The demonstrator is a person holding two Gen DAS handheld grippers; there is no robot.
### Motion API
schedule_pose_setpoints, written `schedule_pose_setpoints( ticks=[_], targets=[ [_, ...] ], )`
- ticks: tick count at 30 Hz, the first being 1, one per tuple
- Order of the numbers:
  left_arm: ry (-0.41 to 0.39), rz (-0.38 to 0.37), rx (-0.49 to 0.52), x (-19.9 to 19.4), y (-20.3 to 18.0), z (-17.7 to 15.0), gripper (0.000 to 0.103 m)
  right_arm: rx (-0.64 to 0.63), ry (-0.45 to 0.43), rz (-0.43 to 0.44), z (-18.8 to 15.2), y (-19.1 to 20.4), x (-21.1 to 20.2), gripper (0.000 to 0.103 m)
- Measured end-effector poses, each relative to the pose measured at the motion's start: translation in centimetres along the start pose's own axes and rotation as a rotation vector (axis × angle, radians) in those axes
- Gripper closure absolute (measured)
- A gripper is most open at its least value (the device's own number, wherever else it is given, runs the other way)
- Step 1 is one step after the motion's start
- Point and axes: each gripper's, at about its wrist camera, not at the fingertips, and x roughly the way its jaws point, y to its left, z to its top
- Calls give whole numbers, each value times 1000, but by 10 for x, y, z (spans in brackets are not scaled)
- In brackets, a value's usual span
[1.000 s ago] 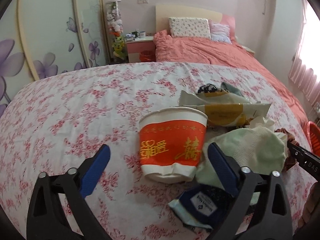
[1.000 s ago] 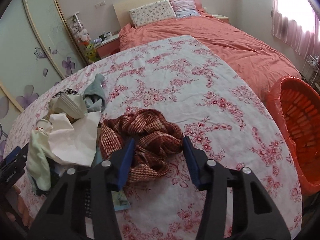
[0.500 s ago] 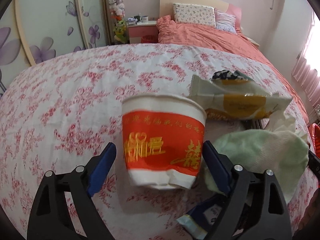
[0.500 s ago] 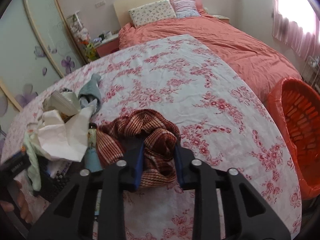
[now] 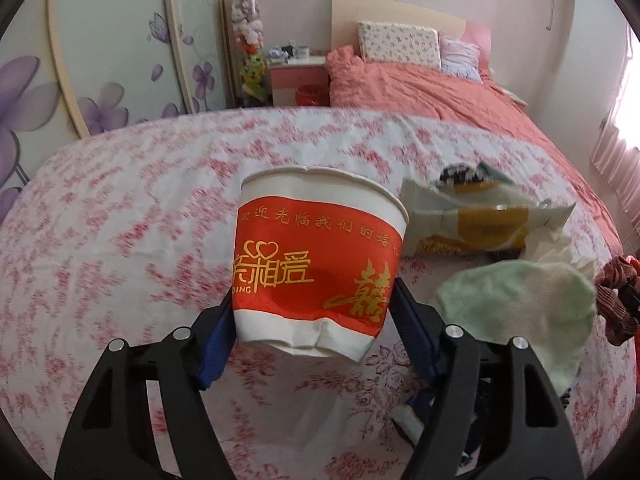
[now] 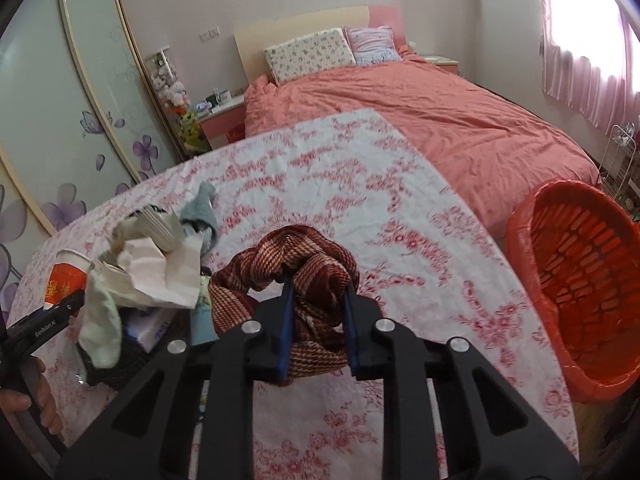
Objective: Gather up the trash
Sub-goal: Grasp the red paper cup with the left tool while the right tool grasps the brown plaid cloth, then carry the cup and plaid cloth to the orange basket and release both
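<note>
Left gripper [image 5: 312,320] fingers closing on cup [image 5: 320,260], frame centre, pads touching, for lifting. Right gripper [image 6: 318,320] fingers closing, pinching scarf [image 6: 296,268]; basket [image 6: 576,280] right, likely drop point.

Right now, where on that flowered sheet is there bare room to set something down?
Bare sheet left of the cup, and between the scarf and the basket. The far stretch toward the quilt is bare too. It is crowded between cup and scarf: wrappers, tissue, cloth.
</note>
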Motion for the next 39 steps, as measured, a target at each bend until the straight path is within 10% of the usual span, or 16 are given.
schedule_pose_setpoints(
  ticks=[17, 39],
  targets=[
    [-174, -160, 77, -107, -74, 9, 32, 37, -230, -58, 4, -43, -111, 81],
    [-121, -507, 339, -111, -253, -19, 32, 198, -307, -281, -10, -182, -151, 81]
  ],
)
